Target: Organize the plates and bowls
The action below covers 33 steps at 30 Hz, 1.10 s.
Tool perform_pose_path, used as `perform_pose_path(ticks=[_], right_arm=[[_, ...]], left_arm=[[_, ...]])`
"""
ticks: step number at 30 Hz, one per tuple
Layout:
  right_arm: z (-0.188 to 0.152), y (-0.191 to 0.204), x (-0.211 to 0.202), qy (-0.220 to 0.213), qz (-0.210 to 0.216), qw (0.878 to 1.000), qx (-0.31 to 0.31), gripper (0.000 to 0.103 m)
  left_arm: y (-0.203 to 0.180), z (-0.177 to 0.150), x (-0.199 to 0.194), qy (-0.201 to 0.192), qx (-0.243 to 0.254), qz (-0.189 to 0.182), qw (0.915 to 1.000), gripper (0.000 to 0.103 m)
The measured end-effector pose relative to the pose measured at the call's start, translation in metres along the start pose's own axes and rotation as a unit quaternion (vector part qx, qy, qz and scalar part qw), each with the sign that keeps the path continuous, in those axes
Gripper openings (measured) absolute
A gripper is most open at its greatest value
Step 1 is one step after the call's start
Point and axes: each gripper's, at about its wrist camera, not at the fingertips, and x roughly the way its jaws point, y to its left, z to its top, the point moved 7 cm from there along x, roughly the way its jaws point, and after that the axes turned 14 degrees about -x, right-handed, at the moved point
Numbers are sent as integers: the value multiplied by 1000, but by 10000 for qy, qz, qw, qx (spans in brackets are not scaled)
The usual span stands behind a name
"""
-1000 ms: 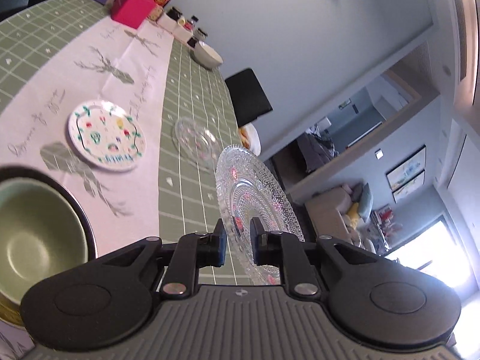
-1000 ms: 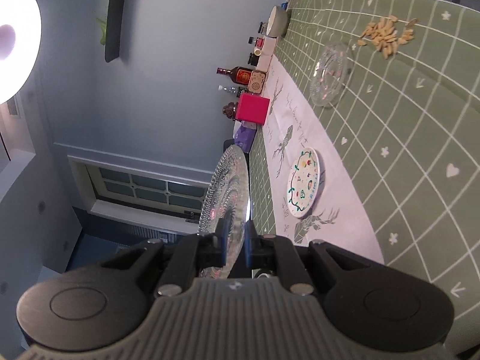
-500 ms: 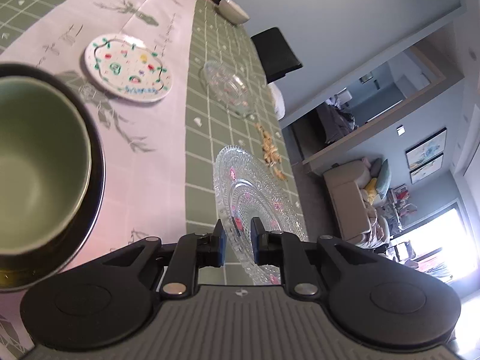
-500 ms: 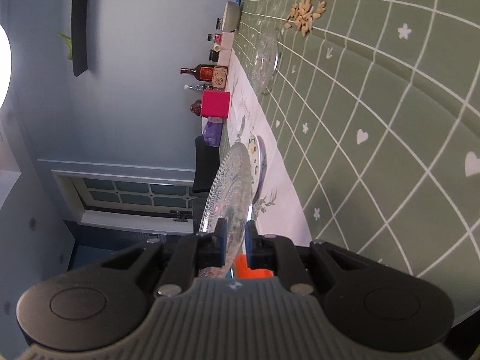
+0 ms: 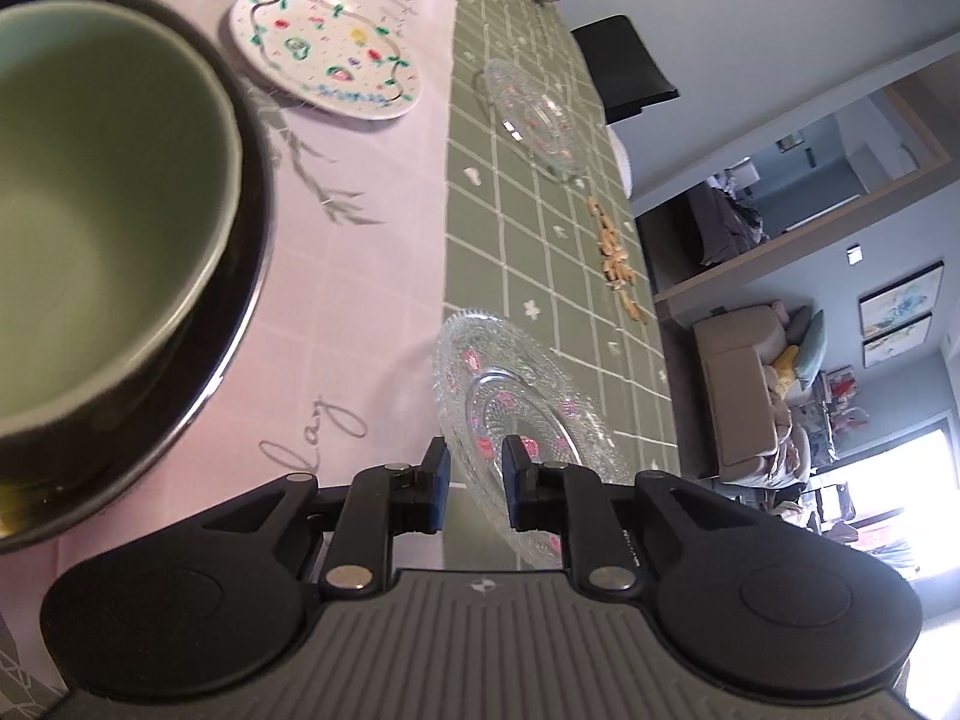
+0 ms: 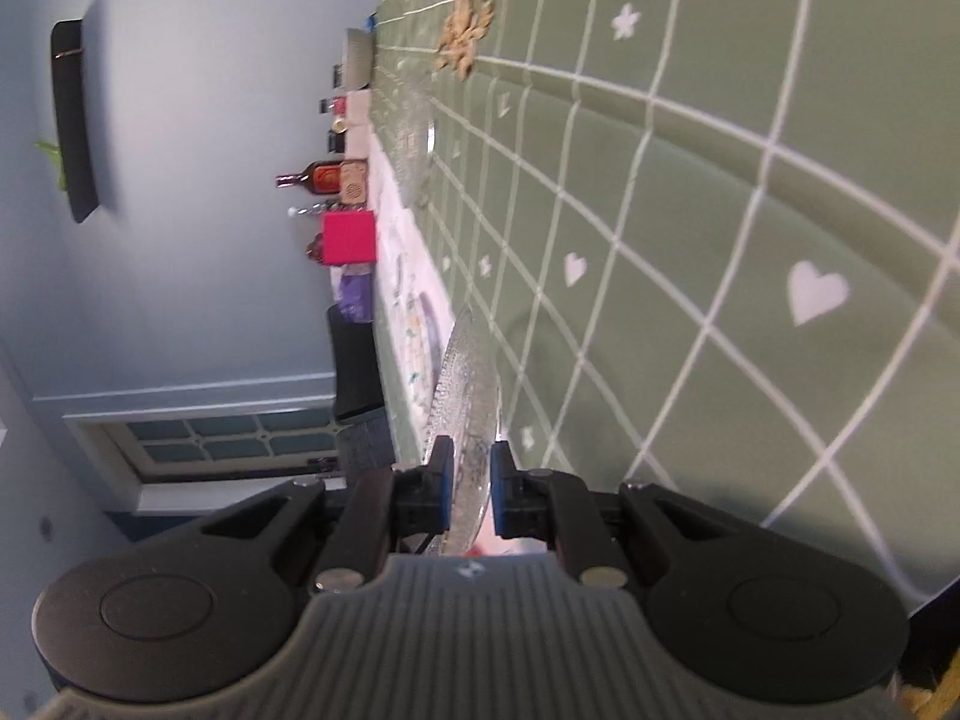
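While both grippers [image 5: 474, 483] [image 6: 467, 489] tilt sideways (jaws closed), each pinches the glass plate [image 5: 510, 396].

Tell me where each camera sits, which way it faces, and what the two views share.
Left wrist: behind the left gripper, facing along the table past the green bowl; its fingers pinch the glass plate.
Right wrist: behind the right gripper, rolled sideways, facing along the table toward the wall; its fingers pinch the glass plate's rim.
Shared: both hold the glass plate; both show the scattered nuts.

Green bowl [image 5: 102, 180] cut off at left edge, blurred.
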Motion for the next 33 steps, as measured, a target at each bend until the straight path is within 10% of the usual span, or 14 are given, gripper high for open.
perform_pose_path(ticks=[8, 19, 33], right_arm=[[1, 3, -6, -71, -104, 9997, -208, 11], [-2, 20, 0, -100, -735, 9924, -979, 8], [-29, 46, 49, 348, -1986, 9482, -2457, 8]], left_arm=[[3, -3, -5, -111, 125, 388, 9991, 19], [-34, -6, -69, -1342, 1352, 920, 9774, 21], [-36, -2, -90, -1558, 1677, 925, 9690, 21]])
